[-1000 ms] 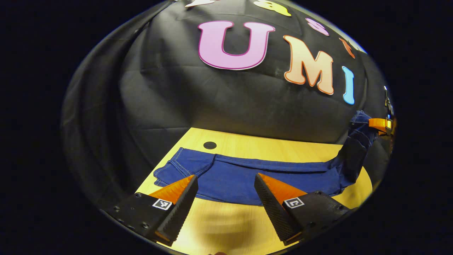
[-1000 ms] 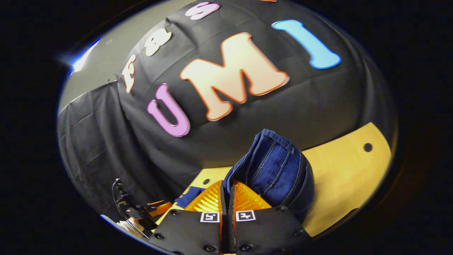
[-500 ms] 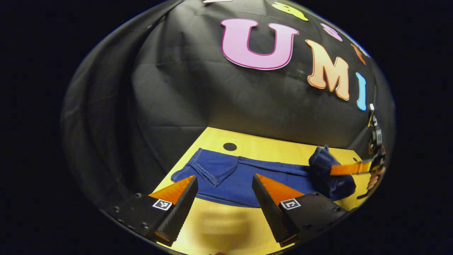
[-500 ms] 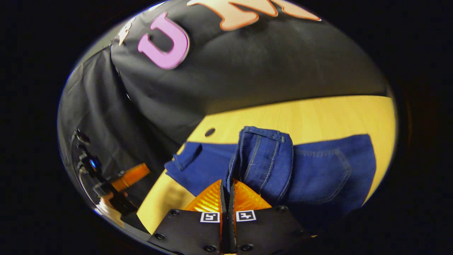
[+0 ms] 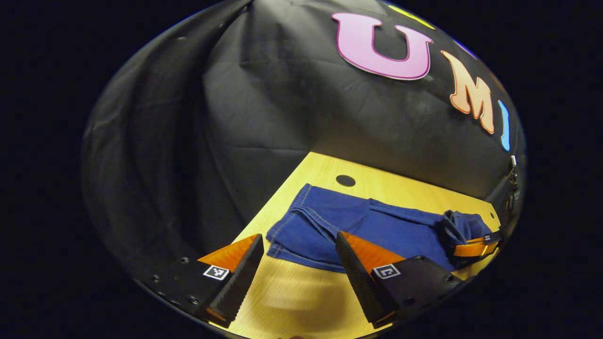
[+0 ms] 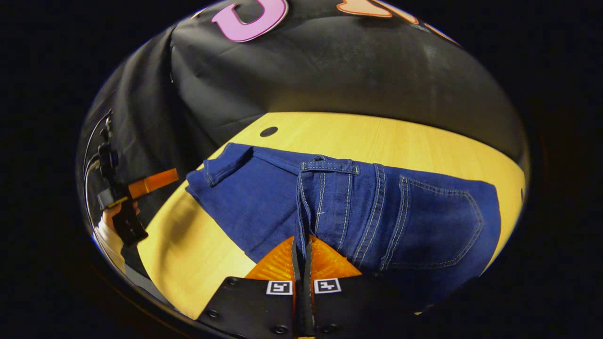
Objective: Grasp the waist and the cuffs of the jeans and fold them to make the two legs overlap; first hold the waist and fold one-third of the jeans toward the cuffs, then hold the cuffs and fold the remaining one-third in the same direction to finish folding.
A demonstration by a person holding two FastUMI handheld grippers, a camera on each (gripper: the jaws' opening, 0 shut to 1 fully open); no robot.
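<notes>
While black cloth (image 5: pixel 264 117) backs the wooden table (image 6: pixel 188 254), the right gripper (image 6: pixel 302 249) clamps jeans (image 6: pixel 377 212); the left gripper (image 5: pixel 297 254) gapes.

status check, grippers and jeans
Right gripper shut on jeans waist, folded over the legs on the table. Left gripper open, near the cuffs. Nothing in the way.

The left gripper view looks from above the desk's (image 5: pixel 301 301) near left edge across the jeans (image 5: pixel 377 228) toward the far wall, while the right gripper view sits close over the same jeans (image 6: pixel 377 212) and desk (image 6: pixel 377 136).
</notes>
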